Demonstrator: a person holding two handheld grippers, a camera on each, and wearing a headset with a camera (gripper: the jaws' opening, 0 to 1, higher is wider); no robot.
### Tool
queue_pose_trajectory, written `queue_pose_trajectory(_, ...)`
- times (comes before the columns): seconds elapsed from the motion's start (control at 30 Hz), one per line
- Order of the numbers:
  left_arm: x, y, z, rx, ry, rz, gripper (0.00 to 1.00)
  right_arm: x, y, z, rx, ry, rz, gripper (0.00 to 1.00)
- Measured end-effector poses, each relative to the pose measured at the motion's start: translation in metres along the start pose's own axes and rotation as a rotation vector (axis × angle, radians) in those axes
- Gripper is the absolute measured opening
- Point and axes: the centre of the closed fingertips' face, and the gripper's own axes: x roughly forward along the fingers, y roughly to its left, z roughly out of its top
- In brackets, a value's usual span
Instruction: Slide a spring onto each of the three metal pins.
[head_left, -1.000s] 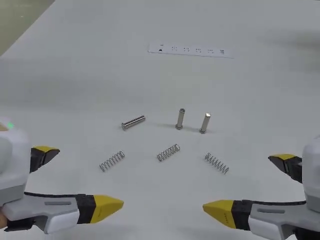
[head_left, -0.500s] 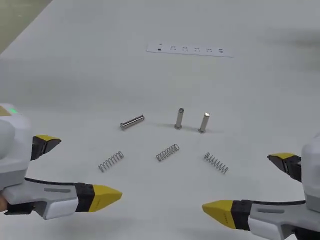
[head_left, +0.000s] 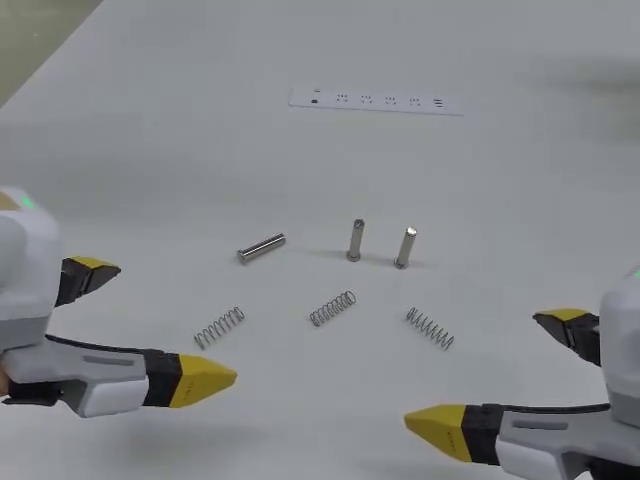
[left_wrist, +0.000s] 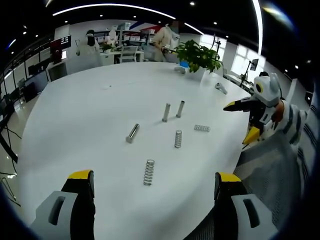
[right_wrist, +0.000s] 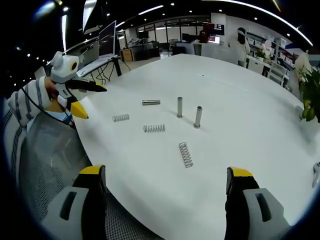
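Left hand-held gripper (head_left: 177, 322) eased toward 12 o'clock in head view, jaws spread wide, nothing held. Right hand-held gripper (head_left: 472, 369) steady, released too. On white desk (head_left: 300, 170): left spring (head_left: 219, 327), middle spring (head_left: 332, 308), right spring (head_left: 430, 328), all loose. From middle spring: lying pin (head_left: 261, 247) at 10 o'clock, upright pin (head_left: 355, 240) at 1 o'clock, second upright pin (head_left: 404, 246) at 2 o'clock.

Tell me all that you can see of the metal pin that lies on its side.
The lying pin is a shiny silver metal cylinder, seemingly with a slightly wider head at its left end in the head view. It rests flat on the white table, left of the nearer upright pin, carrying no spring. Only the table touches it; the nearest spring lies apart.
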Motion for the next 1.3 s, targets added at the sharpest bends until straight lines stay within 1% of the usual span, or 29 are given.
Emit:
queue_pose_trajectory(0.23,0.001,0.008,0.003,0.024,0.014,0.004,0.98,0.000,0.000,-0.001,0.000,0.004,-0.001,0.99)
queue_pose_trajectory(0.43,0.006,0.014,0.012,0.054,0.013,0.003,0.98,0.000,0.002,-0.002,-0.008,0.008,0.006,0.99)
queue_pose_trajectory(0.5,0.009,0.015,0.016,0.063,0.011,0.001,0.96,0.000,0.003,-0.002,-0.008,0.011,0.008,0.99)
queue_pose_trajectory(0.53,0.010,0.015,0.017,0.063,0.010,0.001,0.94,0.000,0.003,-0.002,-0.009,0.012,0.008,0.99)
queue_pose_trajectory(0.63,0.014,0.016,0.021,0.065,0.006,-0.007,0.94,0.000,0.003,-0.003,-0.009,0.014,0.007,0.99)
queue_pose_trajectory(0.8,0.020,0.016,0.022,0.069,0.009,-0.021,0.93,-0.001,0.002,-0.004,-0.004,0.016,0.003,0.99)
queue_pose_trajectory(0.87,0.022,0.018,0.021,0.068,0.017,-0.020,0.92,-0.001,0.002,-0.005,-0.004,0.020,0.002,0.99)
queue_pose_trajectory(1.03,0.028,0.022,0.020,0.063,0.016,-0.017,0.90,0.000,0.002,-0.004,-0.010,0.025,0.004,0.99)
queue_pose_trajectory(1.1,0.032,0.024,0.018,0.061,0.027,-0.014,0.88,0.000,0.003,-0.003,-0.011,0.024,0.005,0.99)
queue_pose_trajectory(1.13,0.033,0.025,0.016,0.059,0.040,-0.016,0.87,0.001,0.003,-0.003,-0.013,0.023,0.007,0.99)
queue_pose_trajectory(1.2,0.034,0.024,0.017,0.064,0.039,-0.023,0.87,0.001,0.004,-0.002,-0.017,0.025,0.011,0.98)
queue_pose_trajectory(1.3,0.036,0.023,0.023,0.059,0.024,-0.032,0.87,0.001,0.003,-0.001,-0.021,0.021,0.009,0.98)
